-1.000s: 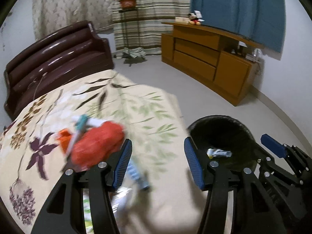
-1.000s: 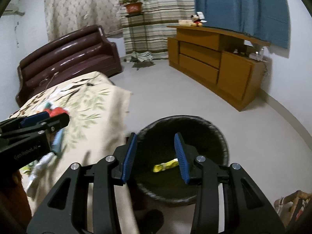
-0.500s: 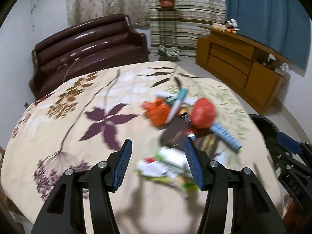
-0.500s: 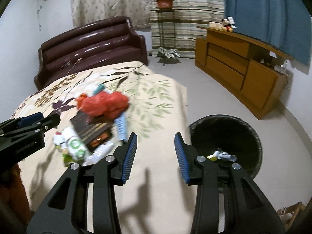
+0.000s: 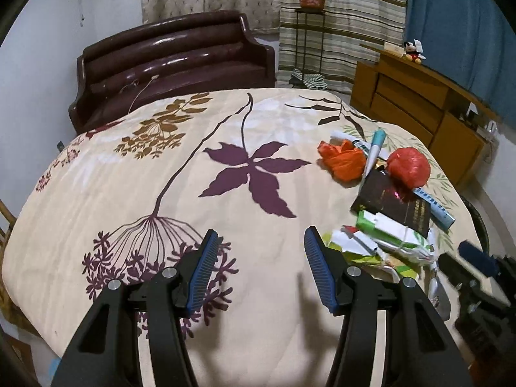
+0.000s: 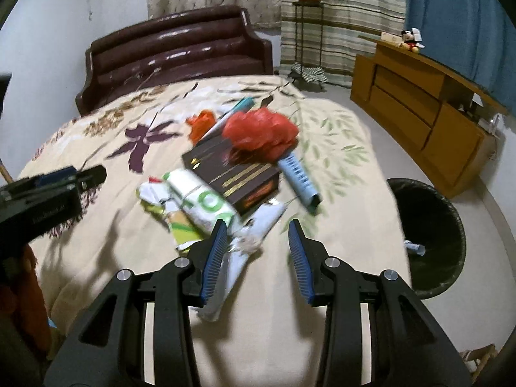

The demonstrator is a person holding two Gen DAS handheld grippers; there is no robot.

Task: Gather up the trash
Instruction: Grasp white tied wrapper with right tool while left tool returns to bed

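trash pile (image 6: 232, 167) (red bag, dark box, green-white packet, blue tube) sits on the bed's (image 5: 161, 174) floral cover, right side near the edge | black bin (image 6: 432, 232) on floor just right of bed | right tongs (image 6: 256, 253) spread, empty, over pile's near end | left tongs (image 5: 258, 269) spread, empty, left of pile
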